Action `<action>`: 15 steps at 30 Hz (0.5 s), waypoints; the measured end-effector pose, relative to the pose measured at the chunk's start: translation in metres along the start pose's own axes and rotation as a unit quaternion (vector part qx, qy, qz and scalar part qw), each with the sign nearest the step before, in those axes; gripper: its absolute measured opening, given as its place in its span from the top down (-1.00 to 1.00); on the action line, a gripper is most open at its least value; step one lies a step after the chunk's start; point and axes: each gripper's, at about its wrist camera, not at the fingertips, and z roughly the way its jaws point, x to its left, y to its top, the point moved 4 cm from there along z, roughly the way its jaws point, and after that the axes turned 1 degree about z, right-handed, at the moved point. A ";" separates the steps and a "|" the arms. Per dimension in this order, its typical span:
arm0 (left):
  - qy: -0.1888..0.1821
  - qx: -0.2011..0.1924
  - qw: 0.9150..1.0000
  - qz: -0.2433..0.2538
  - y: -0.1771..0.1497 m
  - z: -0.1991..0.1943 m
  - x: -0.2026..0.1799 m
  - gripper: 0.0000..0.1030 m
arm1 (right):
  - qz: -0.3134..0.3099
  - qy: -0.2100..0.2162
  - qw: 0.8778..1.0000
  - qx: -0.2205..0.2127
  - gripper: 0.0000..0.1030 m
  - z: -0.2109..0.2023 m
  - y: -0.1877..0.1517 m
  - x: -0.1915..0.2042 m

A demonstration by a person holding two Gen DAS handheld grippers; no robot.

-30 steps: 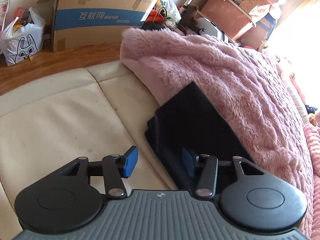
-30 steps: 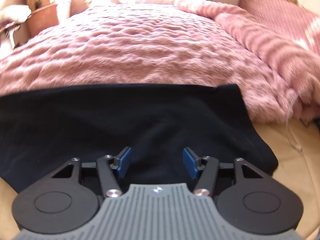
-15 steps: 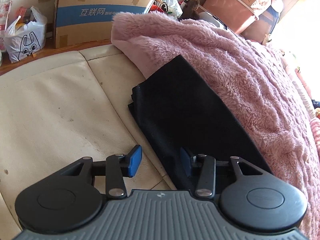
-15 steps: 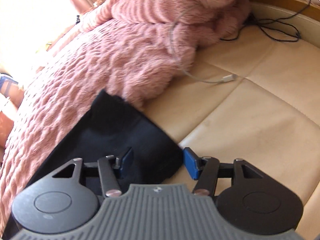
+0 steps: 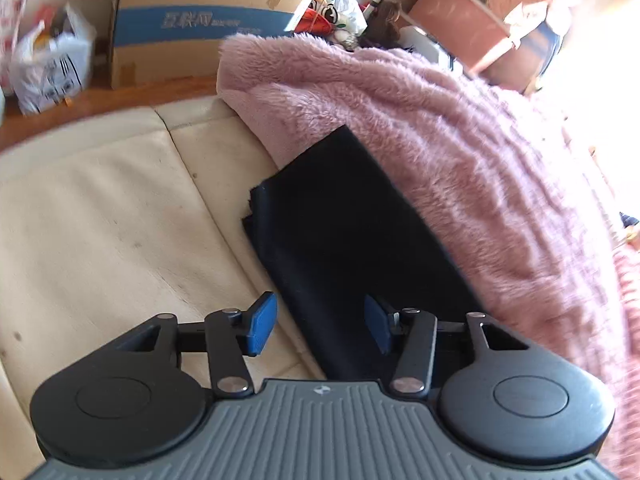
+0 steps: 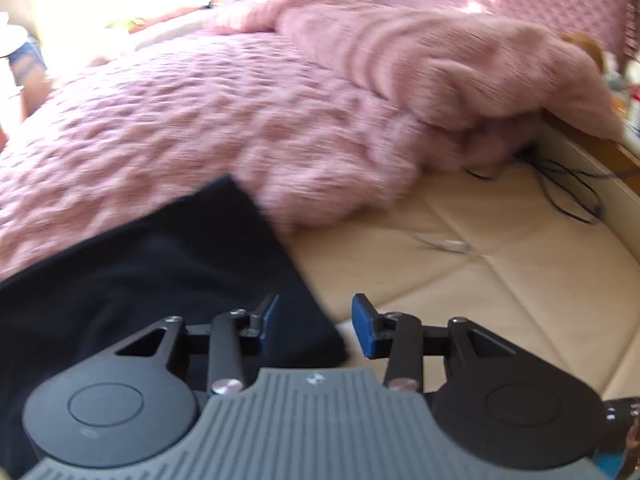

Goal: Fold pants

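Observation:
The black pants point(image 5: 340, 216) lie folded in a long flat strip, partly on the cream sofa cushion point(image 5: 104, 232) and partly on the pink fluffy blanket point(image 5: 460, 152). My left gripper point(image 5: 320, 326) is open and empty, just above the pants' near edge. In the right wrist view the pants point(image 6: 152, 264) fill the lower left, with one corner under my right gripper point(image 6: 314, 328), which is open and empty above that corner. The blanket point(image 6: 224, 108) lies behind them.
A cardboard box point(image 5: 200, 20) and a white plastic bag point(image 5: 48, 68) stand on the wooden floor beyond the sofa. Black cables point(image 6: 560, 184) and a white cable point(image 6: 444, 244) lie on the cushion to the right. Pink shelves point(image 5: 492, 20) stand at the back.
Both grippers have drawn back from the pants and stay open. The right view has swung from facing the pants squarely to their right corner; the left view shifted slightly.

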 end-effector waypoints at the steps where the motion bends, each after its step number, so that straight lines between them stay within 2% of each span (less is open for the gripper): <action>1: -0.021 0.006 1.000 -0.016 -0.001 -0.001 0.004 -0.14 | -0.013 0.021 1.000 -0.002 0.26 -0.005 -0.003 0.012; 3: -0.045 0.008 0.998 -0.046 -0.005 -0.003 0.012 -0.14 | -0.038 0.064 0.997 -0.003 0.25 -0.012 -0.011 0.039; 6: -0.057 0.002 0.995 -0.077 -0.007 -0.001 0.025 -0.14 | -0.075 0.126 0.989 0.008 0.25 -0.015 -0.027 0.084; 10: -0.068 -0.002 0.993 -0.100 -0.005 0.009 0.034 -0.13 | -0.116 0.163 0.979 0.039 0.26 -0.007 -0.048 0.137; 13: -0.073 -0.008 0.993 -0.095 -0.003 0.017 0.034 -0.08 | -0.145 0.171 0.973 0.047 0.31 -0.002 -0.060 0.167; 15: -0.078 -0.015 0.992 -0.096 0.000 0.021 0.035 -0.11 | -0.152 0.172 0.972 0.051 0.31 0.000 -0.065 0.178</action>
